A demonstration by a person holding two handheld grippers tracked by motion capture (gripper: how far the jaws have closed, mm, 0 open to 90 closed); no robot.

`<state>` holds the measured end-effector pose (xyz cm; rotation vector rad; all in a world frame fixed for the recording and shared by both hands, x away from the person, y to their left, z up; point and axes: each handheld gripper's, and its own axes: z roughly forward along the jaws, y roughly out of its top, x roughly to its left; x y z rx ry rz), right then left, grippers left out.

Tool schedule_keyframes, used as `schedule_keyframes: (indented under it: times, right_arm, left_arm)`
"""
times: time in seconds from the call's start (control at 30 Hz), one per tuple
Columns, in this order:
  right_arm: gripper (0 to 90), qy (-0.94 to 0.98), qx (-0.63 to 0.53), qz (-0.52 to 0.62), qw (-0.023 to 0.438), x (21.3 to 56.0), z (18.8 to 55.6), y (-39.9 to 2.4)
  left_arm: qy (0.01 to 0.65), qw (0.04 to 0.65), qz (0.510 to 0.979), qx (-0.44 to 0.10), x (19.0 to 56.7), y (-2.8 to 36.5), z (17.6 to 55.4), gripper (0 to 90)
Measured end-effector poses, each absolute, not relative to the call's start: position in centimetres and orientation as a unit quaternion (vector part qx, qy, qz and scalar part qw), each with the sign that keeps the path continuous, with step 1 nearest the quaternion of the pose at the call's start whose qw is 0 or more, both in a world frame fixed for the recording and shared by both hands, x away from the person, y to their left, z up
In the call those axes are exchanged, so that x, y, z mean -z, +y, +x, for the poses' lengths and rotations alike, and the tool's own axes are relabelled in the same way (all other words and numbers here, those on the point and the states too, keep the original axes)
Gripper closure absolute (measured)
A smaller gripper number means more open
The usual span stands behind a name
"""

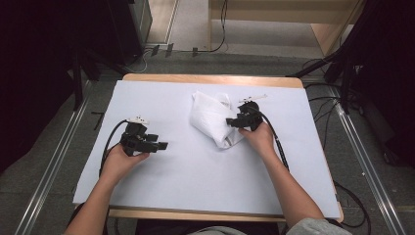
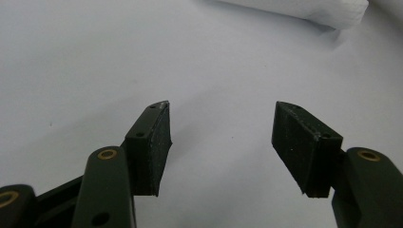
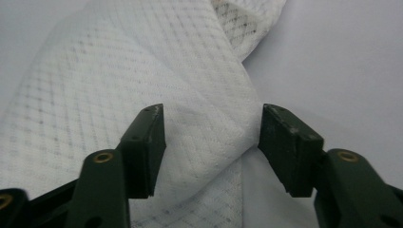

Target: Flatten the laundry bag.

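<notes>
Near the table's far edge, a crumpled white cloth [image 1: 213, 119] lies soft, light and limp, best pinched at a folded rim; the right gripper [image 3: 212, 142] straddles one fold, jaws wide, gripping nothing; the left gripper [image 2: 221, 142] hovers open, empty.
</notes>
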<state>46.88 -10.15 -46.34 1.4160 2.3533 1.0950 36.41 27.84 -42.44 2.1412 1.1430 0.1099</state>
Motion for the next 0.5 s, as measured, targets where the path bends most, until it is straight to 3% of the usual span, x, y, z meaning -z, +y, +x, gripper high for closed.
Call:
schedule_keyframes:
  times: [0.07, 0.1, 0.13, 0.2, 0.23, 0.27, 0.5]
  right_arm:
    - [61.2, 0.801, -0.361, 0.467, 0.1, 46.65, 46.85, -9.83]
    - [61.2, 0.801, -0.361, 0.467, 0.1, 46.65, 46.85, -9.83]
    - [71.5, 0.805, -0.358, 0.46, 0.111, 46.63, 46.78, -9.75]
    - [79.8, 0.807, -0.354, 0.457, 0.119, 46.59, 46.73, -9.71]
    - [79.8, 0.807, -0.354, 0.457, 0.119, 46.59, 46.73, -9.71]
    - [87.1, 0.808, -0.353, 0.457, 0.116, 46.51, 46.68, -9.69]
    - [90.0, 0.807, -0.357, 0.458, 0.107, 46.11, 46.5, -9.66]
  left_arm:
    - [0.444, 0.348, 0.825, -0.043, 42.45, 28.05, 36.24, 39.1]
    - [0.444, 0.348, 0.825, -0.043, 42.45, 28.05, 36.24, 39.2]
    - [0.444, 0.346, 0.825, -0.044, 42.44, 28.19, 36.19, 39.2]
    - [0.445, 0.346, 0.825, -0.044, 42.46, 28.24, 36.18, 39.1]
    - [0.445, 0.346, 0.825, -0.044, 42.46, 28.24, 36.18, 39.1]
    - [0.447, 0.346, 0.824, -0.043, 42.5, 28.26, 36.2, 39.1]
    - [0.446, 0.345, 0.825, -0.042, 42.51, 28.24, 36.24, 39.2]
